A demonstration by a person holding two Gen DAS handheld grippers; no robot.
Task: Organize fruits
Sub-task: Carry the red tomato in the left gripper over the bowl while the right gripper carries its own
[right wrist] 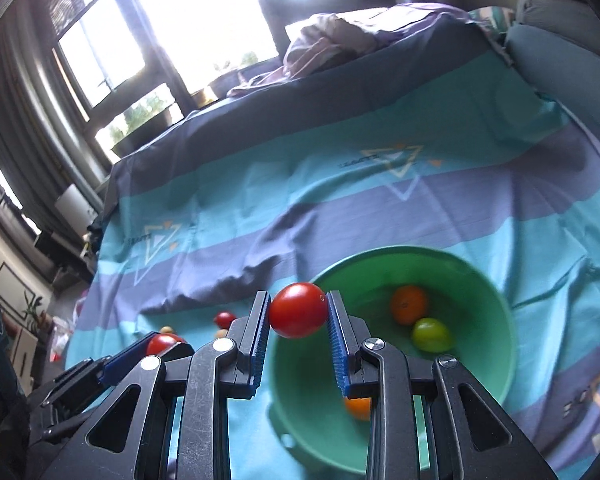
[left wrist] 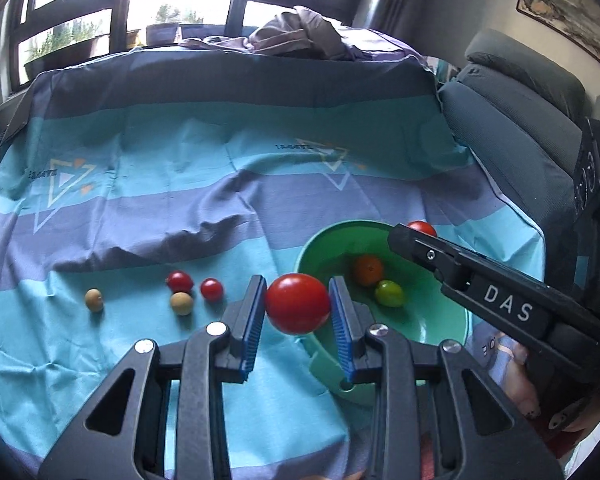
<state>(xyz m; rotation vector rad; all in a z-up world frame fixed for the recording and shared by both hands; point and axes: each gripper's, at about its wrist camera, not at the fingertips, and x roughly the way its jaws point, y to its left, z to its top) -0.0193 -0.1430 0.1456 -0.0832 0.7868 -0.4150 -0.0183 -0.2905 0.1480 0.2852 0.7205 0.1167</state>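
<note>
My left gripper (left wrist: 298, 303) is shut on a red tomato (left wrist: 298, 303), held above the cloth just left of the green bowl (left wrist: 439, 320). My right gripper (right wrist: 298, 312) is shut on another red tomato (right wrist: 298, 312) above the near-left rim of the green bowl (right wrist: 479, 280). In the left wrist view the right gripper (left wrist: 417, 230) reaches across the bowl with its tomato (left wrist: 421, 227) at the tip. The bowl holds an orange fruit (right wrist: 409, 304), a green one (right wrist: 431, 335) and another orange one (right wrist: 357, 407). Two red tomatoes (left wrist: 180, 281) (left wrist: 212, 289) and two tan fruits (left wrist: 182, 303) (left wrist: 94, 300) lie on the cloth.
A striped blue and teal cloth (left wrist: 180, 160) covers the table. Crumpled fabric (left wrist: 300, 36) lies at its far edge under the windows. A grey padded chair (left wrist: 519, 120) stands to the right. A hand (left wrist: 519, 384) holds the right gripper.
</note>
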